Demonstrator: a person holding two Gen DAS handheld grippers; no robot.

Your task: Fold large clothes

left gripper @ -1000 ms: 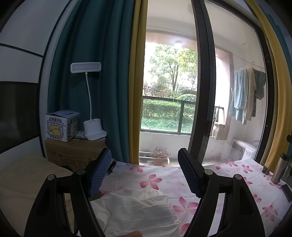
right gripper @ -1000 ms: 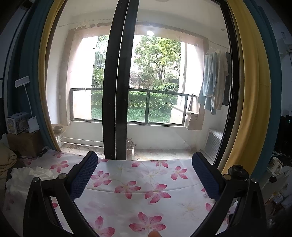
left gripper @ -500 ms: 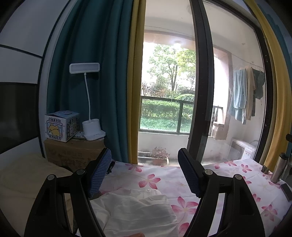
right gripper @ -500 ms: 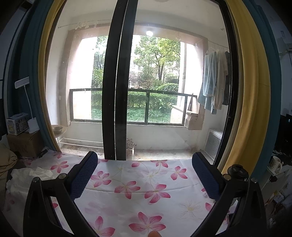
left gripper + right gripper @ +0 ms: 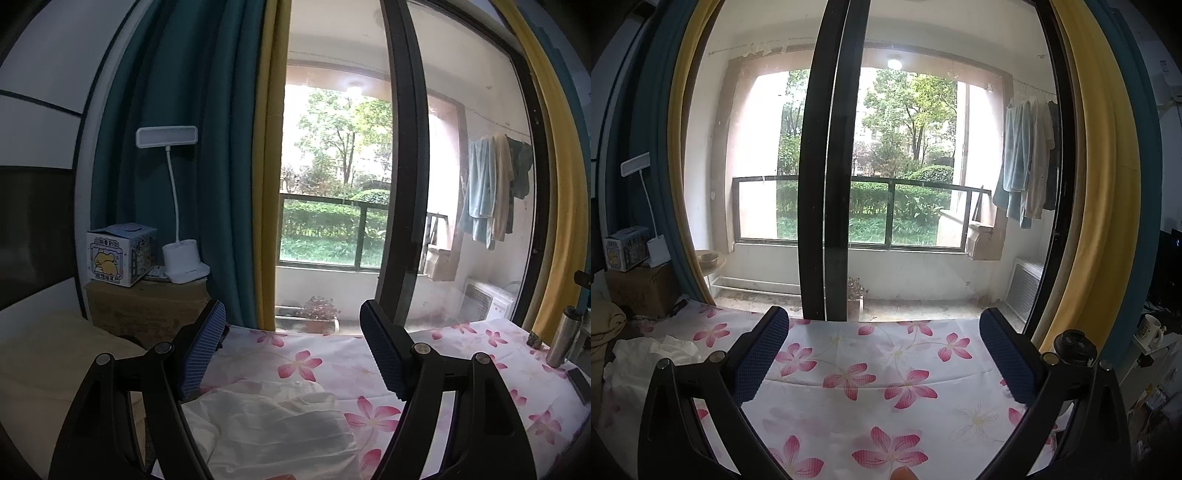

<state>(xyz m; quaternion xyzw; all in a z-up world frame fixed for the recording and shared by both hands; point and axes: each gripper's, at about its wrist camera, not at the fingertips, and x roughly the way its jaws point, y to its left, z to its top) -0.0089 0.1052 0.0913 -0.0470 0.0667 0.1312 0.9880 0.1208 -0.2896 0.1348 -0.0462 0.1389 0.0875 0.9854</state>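
A white garment [image 5: 280,424] lies crumpled on the flowered sheet [image 5: 332,354] of a bed. In the left wrist view it sits just below and between the fingers. My left gripper [image 5: 291,350] is open and empty, held above the garment. In the right wrist view the same garment [image 5: 646,354] lies at the far left, well apart from my right gripper [image 5: 882,358], which is open and empty over the bare flowered sheet [image 5: 897,354].
A cardboard box holds a white desk lamp [image 5: 177,258] and a small printed carton [image 5: 118,258] at the bed's left. A beige pillow [image 5: 44,354] lies left. A glass door with a dark frame [image 5: 823,184] stands behind. A steel flask [image 5: 561,339] stands right.
Both views have shifted only slightly; the left wrist view has drifted a little so the garment sits a bit lower. Both grippers stay open and empty.
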